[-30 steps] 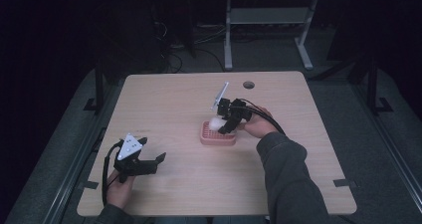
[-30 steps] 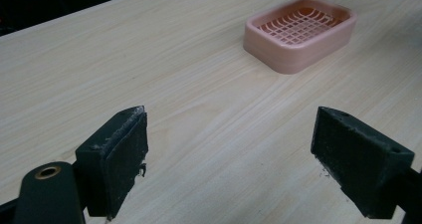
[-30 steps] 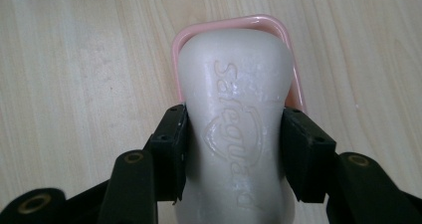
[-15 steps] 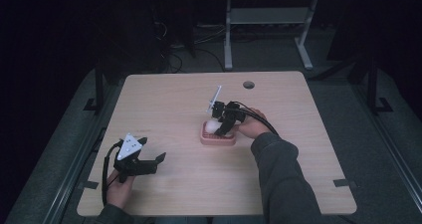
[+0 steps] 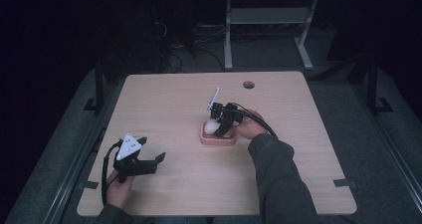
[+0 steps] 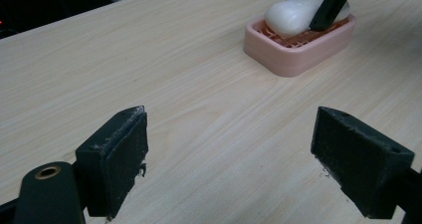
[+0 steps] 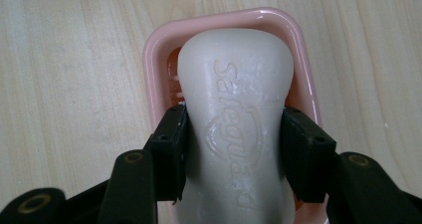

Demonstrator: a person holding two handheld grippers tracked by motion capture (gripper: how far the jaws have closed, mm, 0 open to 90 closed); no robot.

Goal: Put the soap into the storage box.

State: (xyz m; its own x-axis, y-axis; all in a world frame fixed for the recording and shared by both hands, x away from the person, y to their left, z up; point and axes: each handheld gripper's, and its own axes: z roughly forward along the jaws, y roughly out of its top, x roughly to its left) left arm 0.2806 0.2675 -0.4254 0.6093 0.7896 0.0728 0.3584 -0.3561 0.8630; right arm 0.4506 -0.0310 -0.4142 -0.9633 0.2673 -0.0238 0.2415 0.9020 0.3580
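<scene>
Soap (image 7: 234,129) is coming down into the pink soap dish (image 7: 154,50): a second ago the right gripper (image 5: 219,126) was holding it higher and a little further right over the dish, and now it is sitting lower, with the bar's far end dipping inside the rim. In the left gripper view the soap (image 6: 293,14) is lying tilted across the dish (image 6: 298,50), its lower end looking like it is resting on the grid, though contact is hard to confirm. My read is that the placing step is nearly finished, with only the release left.

Right jaws are clamping the soap at its narrow waist, one pad pressing each side. Right hand (image 5: 251,126) is reaching in from the right, forearm and dark sleeve (image 5: 278,174) running up from the bottom edge, gripper angling down toward the dish near the middle of the worktop (image 5: 174,99), cable trailing back over the wrist.

Left gripper (image 5: 137,159) is staying put at the near left of the worktop, same spot as a second ago, well apart from the dish. Its jaws are standing wide open with nothing but bare wood between them, pointing roughly toward the dish. Left hand (image 5: 119,191) is gripping it from below, low over the surface.
</scene>
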